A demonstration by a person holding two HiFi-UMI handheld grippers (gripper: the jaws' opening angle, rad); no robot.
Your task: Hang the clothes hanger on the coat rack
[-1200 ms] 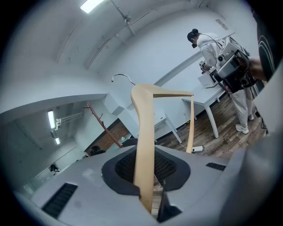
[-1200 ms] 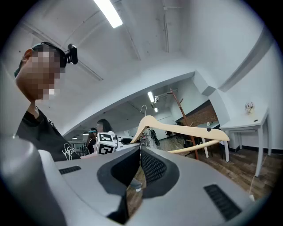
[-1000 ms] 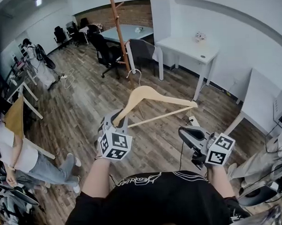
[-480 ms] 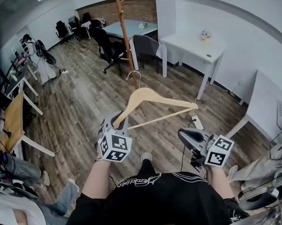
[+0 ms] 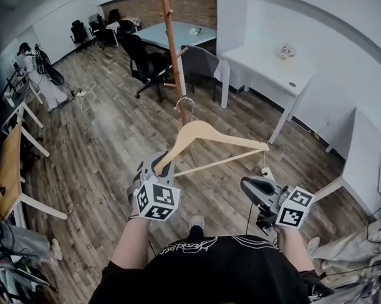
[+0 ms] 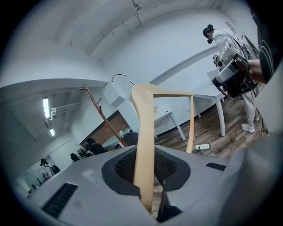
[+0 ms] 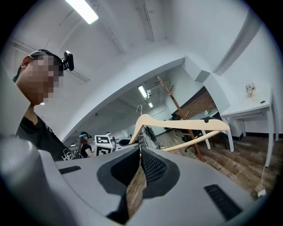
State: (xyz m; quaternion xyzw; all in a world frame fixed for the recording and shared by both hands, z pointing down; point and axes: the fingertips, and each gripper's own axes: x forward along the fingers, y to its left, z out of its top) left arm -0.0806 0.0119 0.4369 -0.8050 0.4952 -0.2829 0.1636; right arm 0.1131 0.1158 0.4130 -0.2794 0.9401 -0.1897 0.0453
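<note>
A pale wooden clothes hanger (image 5: 206, 140) with a metal hook (image 5: 184, 105) is held out in front of me. My left gripper (image 5: 161, 163) is shut on the hanger's left arm, and that arm (image 6: 143, 132) runs up between its jaws (image 6: 147, 176). The brown coat rack (image 5: 172, 49) stands ahead, its pole just beyond the hook; it also appears as a slanted pole (image 6: 101, 115) and behind the hanger (image 7: 177, 103). My right gripper (image 5: 251, 185) hangs low at the right, apart from the hanger, its pads (image 7: 140, 152) together with nothing between them.
White desks (image 5: 262, 61) line the right wall. A grey table (image 5: 174, 36) and dark office chairs (image 5: 144, 62) stand behind the rack. A power strip (image 5: 266, 172) lies on the wood floor. A person in white (image 5: 34, 60) stands far left.
I have walked toward the coat rack, so its pole is closer and larger. The nearby person at the left has left the head view. The hanger stays gripped the same way.
</note>
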